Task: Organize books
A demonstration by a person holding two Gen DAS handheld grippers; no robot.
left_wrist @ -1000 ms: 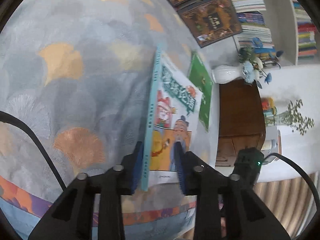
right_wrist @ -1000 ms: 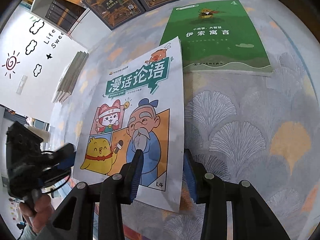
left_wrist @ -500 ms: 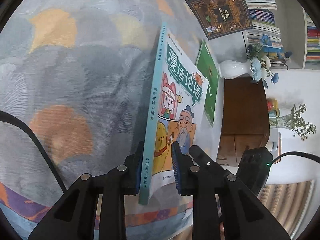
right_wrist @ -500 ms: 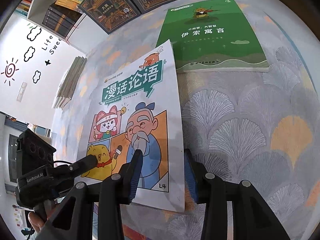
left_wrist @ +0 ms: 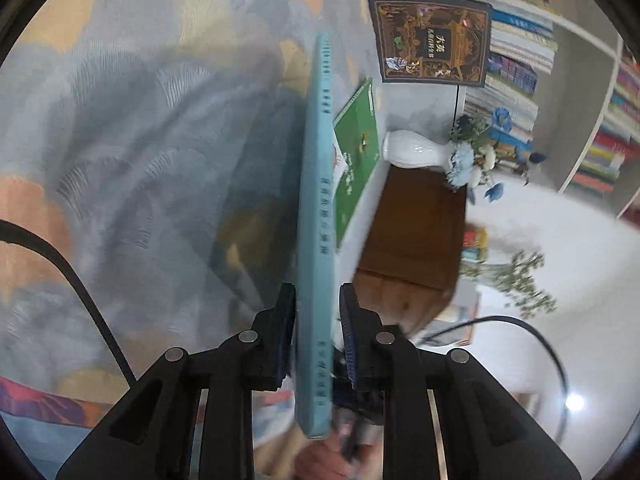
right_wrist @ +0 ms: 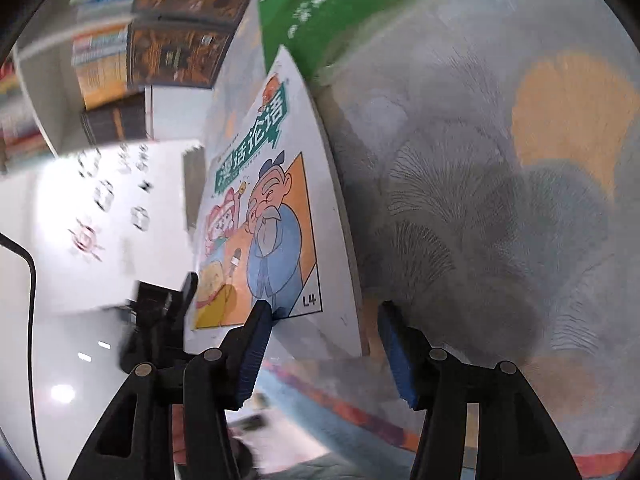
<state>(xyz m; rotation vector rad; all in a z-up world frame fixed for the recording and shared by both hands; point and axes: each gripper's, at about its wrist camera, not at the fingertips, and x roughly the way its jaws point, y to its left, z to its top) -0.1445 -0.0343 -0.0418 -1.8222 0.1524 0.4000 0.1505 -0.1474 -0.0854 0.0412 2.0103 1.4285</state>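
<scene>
The comic book [left_wrist: 316, 200] with a teal spine stands up on its edge above the fan-patterned cloth [left_wrist: 140, 140]. My left gripper [left_wrist: 316, 328] is shut on its near end, spine facing the camera. In the right wrist view its white cartoon cover [right_wrist: 276, 220] faces left. My right gripper [right_wrist: 324, 332] straddles the near corner; its jaws are opening, and the right pad stands clear of the page edge. The left gripper [right_wrist: 168, 308] shows as a dark shape beyond the book. A green book [left_wrist: 356, 160] lies flat on the cloth farther on, also in the right wrist view [right_wrist: 332, 12].
Two dark brown hardbacks [left_wrist: 432, 36] lie at the cloth's far end, before a white shelf [left_wrist: 520, 40] packed with books. A white vase of blue flowers [left_wrist: 412, 152] stands on a wooden cabinet [left_wrist: 416, 224] to the right. The patterned cloth [right_wrist: 500, 200] spreads right of the comic book.
The comic book has been tipped from a slant up onto its edge, so the left view now sees only the spine. The right jaws have spread apart and both views have rolled.
</scene>
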